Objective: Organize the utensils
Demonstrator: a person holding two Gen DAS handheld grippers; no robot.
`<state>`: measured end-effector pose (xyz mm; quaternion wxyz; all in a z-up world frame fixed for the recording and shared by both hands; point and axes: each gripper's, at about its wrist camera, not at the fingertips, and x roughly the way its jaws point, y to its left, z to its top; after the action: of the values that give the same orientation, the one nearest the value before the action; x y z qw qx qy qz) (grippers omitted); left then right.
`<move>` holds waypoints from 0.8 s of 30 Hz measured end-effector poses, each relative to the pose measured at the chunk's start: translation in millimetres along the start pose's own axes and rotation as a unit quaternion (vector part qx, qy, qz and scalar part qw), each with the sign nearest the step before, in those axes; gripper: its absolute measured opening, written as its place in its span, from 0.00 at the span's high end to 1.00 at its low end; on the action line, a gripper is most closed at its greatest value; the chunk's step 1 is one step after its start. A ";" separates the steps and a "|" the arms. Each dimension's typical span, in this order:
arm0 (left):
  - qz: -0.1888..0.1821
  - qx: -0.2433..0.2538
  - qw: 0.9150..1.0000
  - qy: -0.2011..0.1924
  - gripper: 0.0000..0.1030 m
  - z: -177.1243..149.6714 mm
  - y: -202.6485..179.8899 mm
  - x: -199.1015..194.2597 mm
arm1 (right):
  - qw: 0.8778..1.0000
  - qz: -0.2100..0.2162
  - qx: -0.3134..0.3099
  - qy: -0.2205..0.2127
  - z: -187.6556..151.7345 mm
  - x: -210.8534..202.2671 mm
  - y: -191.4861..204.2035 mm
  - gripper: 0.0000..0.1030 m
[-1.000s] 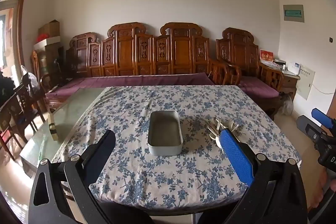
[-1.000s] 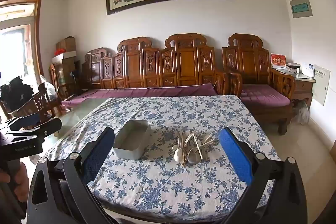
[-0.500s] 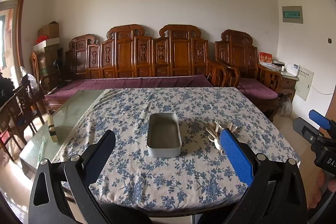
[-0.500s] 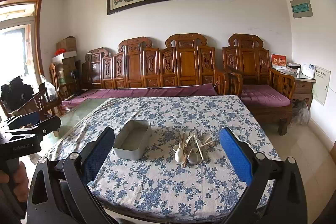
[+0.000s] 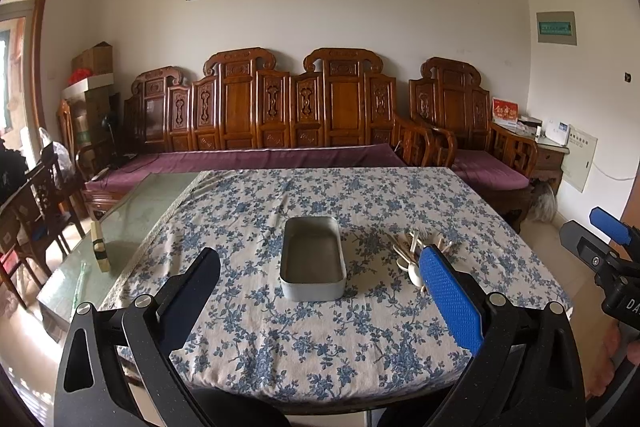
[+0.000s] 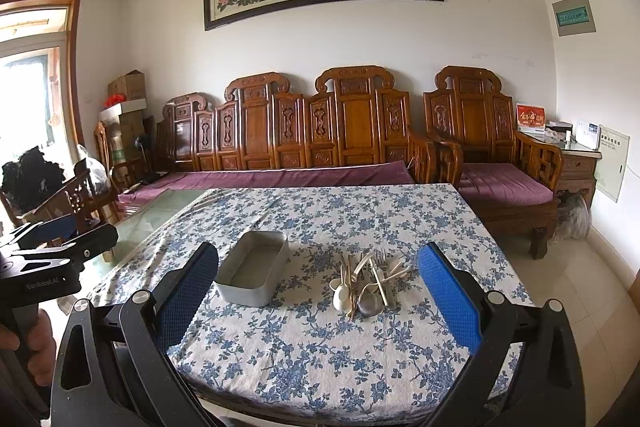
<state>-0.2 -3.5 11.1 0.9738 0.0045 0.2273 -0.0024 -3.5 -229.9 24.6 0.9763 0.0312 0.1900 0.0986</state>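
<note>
1. Your left gripper (image 5: 320, 267) hovers over the near edge of the surface (image 5: 304, 347), its fingers (image 5: 448, 291) spread wide with nothing between them.
2. Your right gripper (image 6: 318, 263) hangs at about the same height beside it, fingers (image 6: 446, 291) also wide apart and empty.
3. The metal tin (image 5: 313, 259) sits near the middle of the flowered cloth, open side up, with nothing visible inside.
4. The utensils (image 6: 366, 283) lie in a loose heap just right of the tin, apart from it: pale spoons, a fork, and some thin sticks crossing one another. You cannot tell the exact count from either view.
5. In the left view, your left gripper's blue finger pad covers part of that heap.
6. A small wooden block (image 5: 98, 247) stands on the bare glass left of the cloth, well apart from the tin.
7. A carved wooden bench (image 6: 304, 139) with a purple cushion runs along the far wall.
</note>
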 end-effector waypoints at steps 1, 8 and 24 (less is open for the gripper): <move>0.000 0.001 1.000 -0.001 0.06 -1.3 -0.1 -0.2 | 1.000 0.000 0.000 0.000 -0.1 -0.3 0.0 0.02; 0.000 0.001 1.000 -0.002 0.06 -2.0 0.2 -0.3 | 1.000 0.000 -0.001 -0.001 0.0 -0.9 -1.0 0.02; -0.002 0.001 1.000 -0.007 0.06 0.8 -2.7 -6.1 | 1.000 0.001 -0.001 0.000 8.5 -4.8 4.5 0.02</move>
<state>-5.4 -6.2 14.5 0.9754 0.0047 0.2205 -0.0043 -5.4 -226.6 34.7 0.9763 0.0302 0.1894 0.0998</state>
